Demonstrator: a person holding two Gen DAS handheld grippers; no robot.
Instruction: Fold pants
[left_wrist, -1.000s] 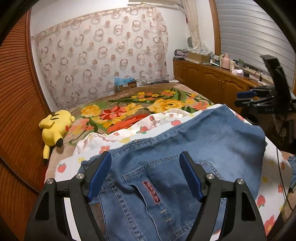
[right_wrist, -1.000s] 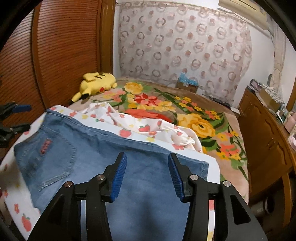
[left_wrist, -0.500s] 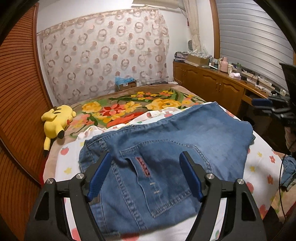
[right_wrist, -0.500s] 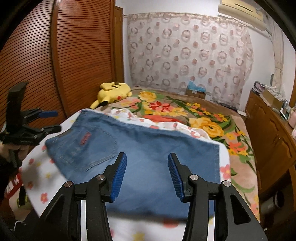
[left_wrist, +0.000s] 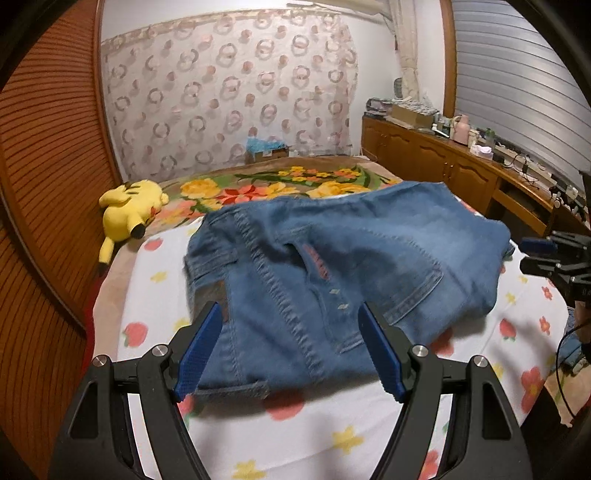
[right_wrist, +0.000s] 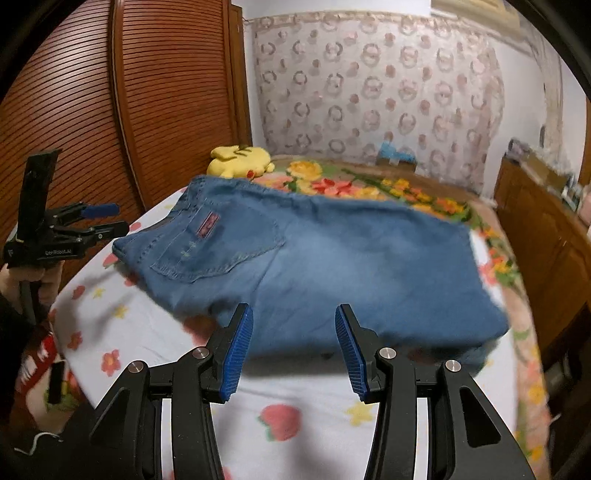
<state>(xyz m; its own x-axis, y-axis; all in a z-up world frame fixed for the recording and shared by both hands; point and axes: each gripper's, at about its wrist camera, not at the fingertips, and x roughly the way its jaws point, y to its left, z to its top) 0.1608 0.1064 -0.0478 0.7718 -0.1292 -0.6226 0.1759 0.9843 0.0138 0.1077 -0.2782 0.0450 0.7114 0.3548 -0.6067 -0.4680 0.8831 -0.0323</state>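
Folded blue denim pants (left_wrist: 332, 266) lie on a white fruit-and-flower printed sheet (left_wrist: 332, 435) on the bed. The left gripper (left_wrist: 291, 350) and the right gripper (right_wrist: 293, 350) both gape empty at the near edge. A careless snag could undo the fold.
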